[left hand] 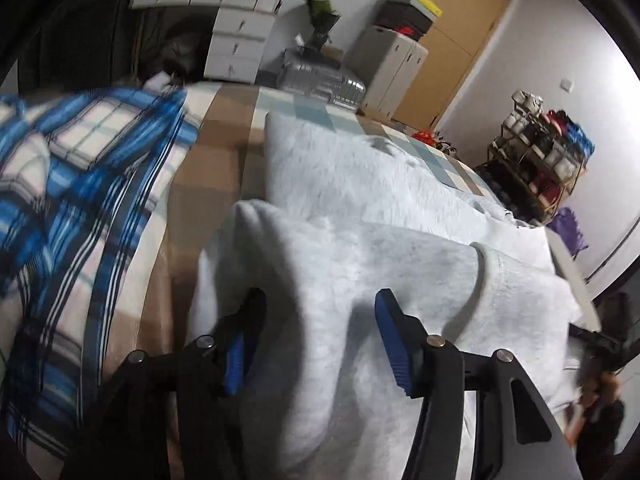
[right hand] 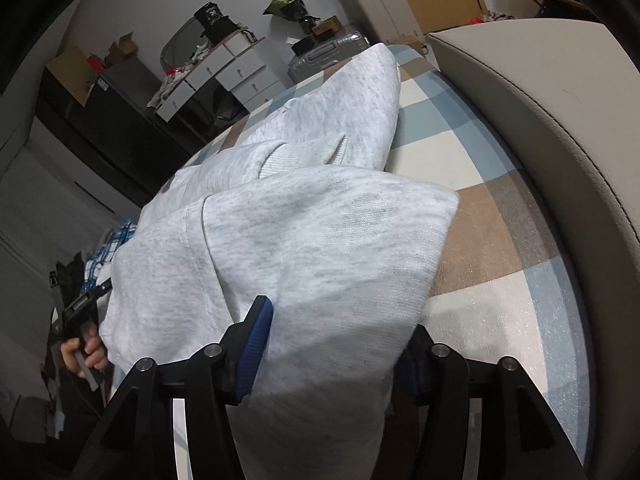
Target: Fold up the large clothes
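A light grey sweatshirt [left hand: 360, 200] lies folded over on a bed with a checked sheet [left hand: 224, 152]. In the left wrist view my left gripper [left hand: 318, 332] stands open over the near edge, a loose hump of the cloth rising between its blue pads. In the right wrist view the sweatshirt [right hand: 320, 220] shows a folded panel and a ribbed cuff. My right gripper [right hand: 336, 344] is open too, with the folded corner lying between its fingers and draped over the right one. A hand [right hand: 84, 352] holding the left gripper shows at the far left of that view.
A blue plaid garment [left hand: 80, 180] lies on the bed's left side. A padded beige headboard [right hand: 540, 120] borders the bed. Past the bed stand a silver suitcase [left hand: 320, 80], white drawers [left hand: 240, 40] and a loaded shelf [left hand: 540, 160].
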### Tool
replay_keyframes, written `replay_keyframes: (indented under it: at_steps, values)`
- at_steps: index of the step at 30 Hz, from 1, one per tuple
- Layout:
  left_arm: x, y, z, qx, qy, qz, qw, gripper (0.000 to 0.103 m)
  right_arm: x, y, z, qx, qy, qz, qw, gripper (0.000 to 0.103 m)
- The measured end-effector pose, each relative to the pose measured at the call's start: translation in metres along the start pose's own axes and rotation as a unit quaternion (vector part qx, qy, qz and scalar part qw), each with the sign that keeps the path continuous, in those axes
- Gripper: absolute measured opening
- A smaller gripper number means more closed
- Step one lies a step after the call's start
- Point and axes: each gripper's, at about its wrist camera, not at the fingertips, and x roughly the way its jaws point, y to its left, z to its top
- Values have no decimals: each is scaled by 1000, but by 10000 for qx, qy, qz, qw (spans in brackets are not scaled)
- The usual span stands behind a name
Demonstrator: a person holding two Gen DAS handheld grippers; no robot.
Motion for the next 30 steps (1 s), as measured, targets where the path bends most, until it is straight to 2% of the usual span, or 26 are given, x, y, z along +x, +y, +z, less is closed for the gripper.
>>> replay_keyframes:
  at_steps: [4,8,11,12,14,15,18,21,24,26,28,30]
  values:
    - [5,-3,4,158,203,-70,9996,53,7,4,7,-42,-4,34,10000,61]
    - [22,-14,6,223,389,9,9990,66,17,10,16,-73,-35,67,9999,69]
    - [20,-22,2,191,406,154,9989,65,23,15,21,-168,-23,-6,9999,69]
    - [21,-27,2,271,413,183,9986,56,25,17,23,-218,-19,-50,9997,68]
    - [13,-31,-6,464,383,208,9980,47,28,19,25,-270,13,-117,9996,66]
    - [10,-35,-8,575,361,183,9975,38,30,20,27,-293,31,-140,9995,65]
    - [6,-36,-13,729,345,278,9964,37,35,20,32,-313,3,-138,9994,64]
    - [-5,-27,-16,479,423,307,9975,44,36,17,33,-250,24,-76,9997,64]
    - [-26,-26,-20,395,313,234,9985,44,35,16,30,-309,-31,-58,9995,64]
    - [-46,-32,-20,564,90,315,9979,49,34,15,29,-295,-54,-54,9995,64]
    - [-63,-33,-13,634,-274,492,9964,62,34,15,30,-299,-47,-62,9995,65]
    - [-69,-32,0,628,-608,541,9947,67,35,15,30,-286,-47,-58,9996,65]
